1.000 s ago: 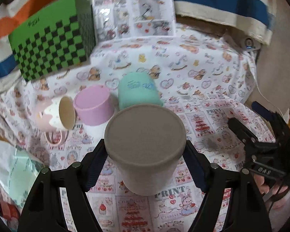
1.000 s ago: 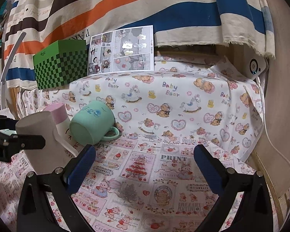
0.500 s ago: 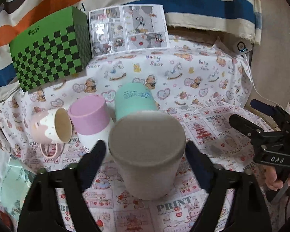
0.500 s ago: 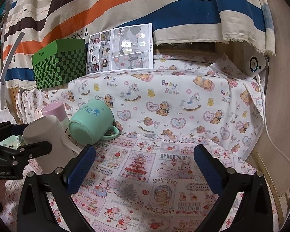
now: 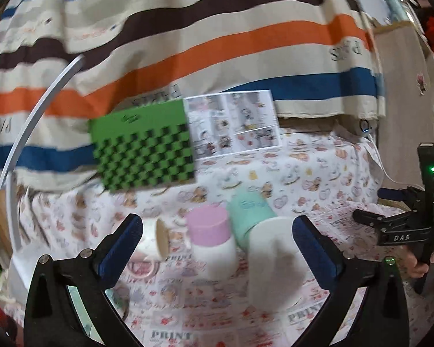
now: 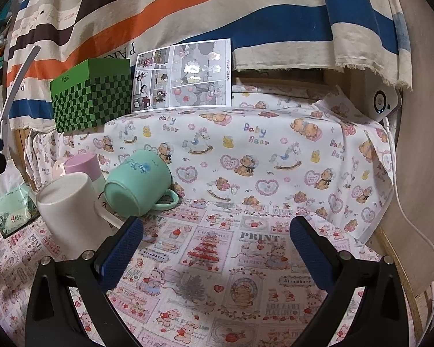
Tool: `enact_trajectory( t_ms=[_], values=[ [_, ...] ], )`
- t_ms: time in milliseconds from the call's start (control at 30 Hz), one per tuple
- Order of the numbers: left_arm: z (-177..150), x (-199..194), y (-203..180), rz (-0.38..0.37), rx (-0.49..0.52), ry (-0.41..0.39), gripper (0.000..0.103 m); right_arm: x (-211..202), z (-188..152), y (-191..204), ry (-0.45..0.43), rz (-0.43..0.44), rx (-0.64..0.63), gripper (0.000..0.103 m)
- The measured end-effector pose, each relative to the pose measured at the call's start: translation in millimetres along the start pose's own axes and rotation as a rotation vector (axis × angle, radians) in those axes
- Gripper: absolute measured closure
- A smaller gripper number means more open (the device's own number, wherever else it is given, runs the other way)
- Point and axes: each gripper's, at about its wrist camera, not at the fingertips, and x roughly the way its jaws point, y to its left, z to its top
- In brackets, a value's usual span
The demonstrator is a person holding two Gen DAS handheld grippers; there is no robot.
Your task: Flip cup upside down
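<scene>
Freed white cup (image 6: 69,208) (upside down) on printed cloth (image 6: 246,260)

White cup (image 6: 69,211) upside down on table (image 6: 246,156), mint mug (image 6: 139,182) on its side beside it; right gripper (image 6: 217,248) fingers (image 6: 121,248) spread, empty.

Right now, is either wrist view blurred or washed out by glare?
Left wrist view: motion-blurred throughout, the white cup and green checkered box smeared. Right wrist view: sharp, but glare blots the comic sheet, and a shadow darkens the tablecloth between the fingers.
</scene>
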Motion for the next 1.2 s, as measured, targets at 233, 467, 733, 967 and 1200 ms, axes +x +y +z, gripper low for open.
enact_trajectory(
  t_ms=[233, 467, 733, 967, 1200],
  values=[
    [-28.1, 5.9, 21.0, 0.055, 0.007, 0.022, 0.000, -2.2, 0.3, 1.8, -0.009, -0.002, -0.011, 0.001],
    [-48.2, 10.9, 25.7, 0.036, -0.018, 0.040, 0.000, -3.8, 0.3, 3.5, -0.016, -0.006, -0.026, 0.001],
    [-50.3, 6.2, 38.3, 0.111, -0.127, 0.033, 0.000, -9.6, 0.3, 9.2, -0.046, -0.023, -0.052, 0.001],
    [-50.7, 5.6, 41.0, 0.105, -0.136, 0.029, 0.000, -17.4, -0.9, 17.3, -0.084, -0.045, -0.092, 0.001],
    [-50.2, 5.1, 39.8, 0.103, -0.135, 0.029, 0.000, -18.7, -0.8, 16.9, -0.081, -0.045, -0.083, 0.000]
  ],
)
